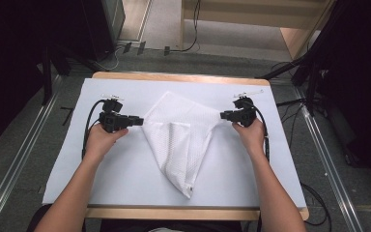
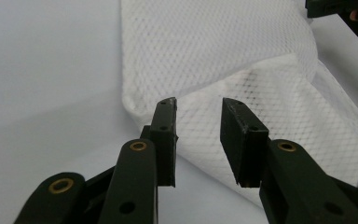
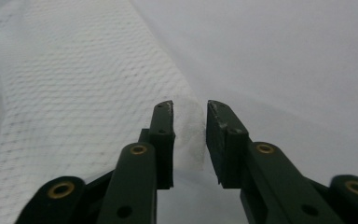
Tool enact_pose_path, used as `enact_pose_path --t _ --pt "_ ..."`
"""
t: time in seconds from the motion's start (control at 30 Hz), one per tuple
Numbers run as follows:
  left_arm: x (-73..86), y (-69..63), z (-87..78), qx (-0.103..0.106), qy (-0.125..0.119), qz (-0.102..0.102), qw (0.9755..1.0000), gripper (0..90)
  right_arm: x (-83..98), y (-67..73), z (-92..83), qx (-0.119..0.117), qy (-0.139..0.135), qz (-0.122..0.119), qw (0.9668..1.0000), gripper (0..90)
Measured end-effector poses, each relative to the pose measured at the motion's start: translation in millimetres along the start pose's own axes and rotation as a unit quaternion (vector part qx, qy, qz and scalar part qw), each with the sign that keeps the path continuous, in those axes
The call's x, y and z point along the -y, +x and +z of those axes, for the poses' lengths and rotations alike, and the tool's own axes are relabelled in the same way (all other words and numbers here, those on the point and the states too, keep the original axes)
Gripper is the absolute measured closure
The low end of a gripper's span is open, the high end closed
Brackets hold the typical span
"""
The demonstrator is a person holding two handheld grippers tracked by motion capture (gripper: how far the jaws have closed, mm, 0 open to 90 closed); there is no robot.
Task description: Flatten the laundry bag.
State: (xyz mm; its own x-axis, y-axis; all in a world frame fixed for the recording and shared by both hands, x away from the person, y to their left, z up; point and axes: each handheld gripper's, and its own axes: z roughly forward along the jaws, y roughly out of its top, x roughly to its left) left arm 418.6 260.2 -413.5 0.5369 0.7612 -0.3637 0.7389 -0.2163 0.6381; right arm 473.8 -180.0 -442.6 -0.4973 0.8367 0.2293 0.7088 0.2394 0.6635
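A white waffle-textured cloth (image 1: 178,135) lies on the white table cover (image 1: 121,179), folded into a rough triangle whose point faces the near edge. My left gripper (image 1: 140,121) sits at the cloth's left corner and is open. In the left gripper view, its jaws (image 2: 198,103) stand apart just in front of a folded edge of the cloth (image 2: 214,51). My right gripper (image 1: 221,115) is at the cloth's right corner, also open. In the right gripper view (image 3: 189,105), a corner of the cloth (image 3: 74,93) lies between its jaws without being pinched.
The table's wooden edge (image 1: 174,213) runs along the near side. Metal floor rails (image 1: 9,179) flank the table. Dark stands (image 1: 314,72) and cables (image 1: 290,104) sit at the back right. The other gripper (image 2: 335,9) shows at the top right of the left gripper view.
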Motion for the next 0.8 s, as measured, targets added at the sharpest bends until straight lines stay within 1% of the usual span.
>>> enact_pose_path --t 0.03,0.1,0.13,0.17,0.2,0.23,0.3,0.33,0.37,0.4,0.43,0.47,0.5,0.57,0.6,0.63,0.67,0.73,0.77,0.8 --pt "0.0 0.0 0.0 0.000 0.000 0.000 1.0000 67.5 -0.3 2.9 -4.5 0.002 -0.006 -0.006 1.0000 71.3" --pt "-0.9 -4.2 -1.2 0.005 0.001 0.006 1.0000 66.7 -0.5 10.4 -13.7 -0.003 -0.019 -0.011 0.9998 69.4" --pt "-1.1 -5.0 -2.2 0.005 0.001 0.005 1.0000 66.3 -0.3 14.6 -17.8 -0.005 -0.024 -0.014 0.9996 67.6" --pt "-1.0 -5.2 -2.9 0.006 0.001 0.003 1.0000 65.5 0.3 19.9 -22.8 -0.005 -0.026 -0.015 0.9995 68.9" --pt "-0.9 -5.0 -4.2 0.007 0.003 0.005 1.0000 65.1 0.8 23.2 -25.4 -0.009 -0.026 -0.017 0.9995 71.5" --pt "-0.7 -5.1 -5.2 0.006 0.003 0.005 1.0000 64.5 2.3 27.7 -27.8 -0.020 -0.026 -0.021 0.9992 78.1" --pt "-0.2 -5.2 -7.4 0.004 0.004 0.007 1.0000 63.2 7.8 39.4 -28.1 -0.052 -0.022 -0.022 0.9981 85.7" --pt "0.0 -5.5 -8.8 0.002 0.004 0.004 1.0000 62.2 10.0 46.3 -25.7 -0.062 -0.017 -0.027 0.9976 87.4" --pt "0.0 -5.5 -8.8 0.002 0.004 0.004 1.0000 60.9 10.0 46.3 -25.7 -0.062 -0.017 -0.027 0.9976 87.4" --pt "0.1 -5.0 -9.8 0.003 0.002 0.006 1.0000 60.0 11.9 62.5 -18.8 -0.071 -0.005 -0.049 0.9962 90.0" --pt "0.3 -5.2 -11.1 0.003 0.001 0.004 1.0000 60.0 11.9 62.5 -18.8 -0.071 -0.005 -0.049 0.9962 90.0" --pt "0.4 -5.2 -12.2 0.002 0.001 0.004 1.0000 57.7 12.5 73.6 -12.4 -0.079 0.002 -0.059 0.9951 90.0" --pt "0.9 -4.6 -14.0 0.001 0.002 0.006 1.0000 56.6 12.9 77.1 -8.8 -0.081 0.007 -0.064 0.9946 90.0" --pt "1.2 -4.5 -15.0 0.000 0.001 0.003 1.0000 55.6 13.5 79.3 -5.8 -0.084 0.010 -0.065 0.9943 90.0" --pt "1.4 -3.9 -16.7 -0.003 0.000 0.005 1.0000 53.1 17.1 82.8 4.5 -0.090 0.025 -0.067 0.9934 90.0" --pt "1.6 -3.6 -17.5 -0.004 -0.002 0.004 1.0000 52.5 18.6 83.8 7.9 -0.093 0.033 -0.064 0.9930 90.0" --pt "1.6 -3.6 -17.5 -0.004 -0.002 0.004 1.0000 51.4 18.6 83.8 7.9 -0.093 0.033 -0.064 0.9930 90.0" --pt "2.0 -3.0 -19.2 -0.002 -0.003 0.002 1.0000 50.5 22.7 87.0 17.8 -0.103 0.050 -0.065 0.9912 90.0" --pt "2.2 -3.0 -20.0 -0.006 -0.003 0.003 1.0000 50.1 25.0 91.4 24.5 -0.104 0.062 -0.068 0.9903 90.0" --pt "2.4 -2.9 -20.4 -0.005 -0.004 0.002 1.0000 50.1 25.0 91.4 24.5 -0.104 0.062 -0.068 0.9903 90.0"
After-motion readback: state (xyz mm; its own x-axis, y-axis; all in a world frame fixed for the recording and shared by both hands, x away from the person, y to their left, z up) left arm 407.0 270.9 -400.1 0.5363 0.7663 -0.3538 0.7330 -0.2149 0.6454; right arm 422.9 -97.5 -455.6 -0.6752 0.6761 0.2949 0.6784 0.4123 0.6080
